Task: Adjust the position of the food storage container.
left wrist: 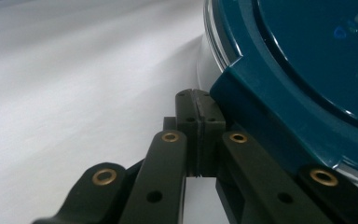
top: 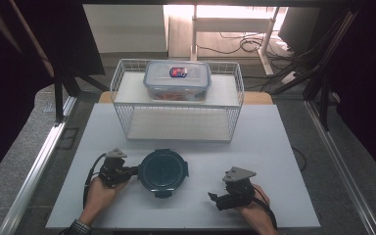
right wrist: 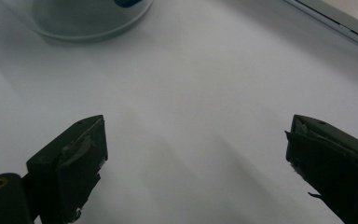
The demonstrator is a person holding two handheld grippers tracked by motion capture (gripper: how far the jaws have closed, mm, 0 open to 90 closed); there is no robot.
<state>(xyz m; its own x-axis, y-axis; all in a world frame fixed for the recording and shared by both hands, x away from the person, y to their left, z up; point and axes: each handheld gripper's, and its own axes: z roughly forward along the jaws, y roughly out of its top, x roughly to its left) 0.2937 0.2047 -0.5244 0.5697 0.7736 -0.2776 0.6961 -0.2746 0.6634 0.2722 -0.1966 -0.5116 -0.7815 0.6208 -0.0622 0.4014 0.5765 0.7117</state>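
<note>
Left gripper (left wrist: 199,135) nearest, jaws pressed together on nothing, tips at latch tab of round teal-lidded clear container (top: 163,171), near-centre of white table (top: 284,147). Right gripper (top: 215,199) wide, idle near right. Lid on, no grip yet.

A white tabletop (top: 274,147) sits on grey carpeted floor (top: 10,161), with metal rails (top: 39,161) along both sides. Dark curtains (top: 10,58) hang left and right. Beyond, bright light falls on a white desk frame (top: 225,24) and tangled cables (top: 245,44).
</note>
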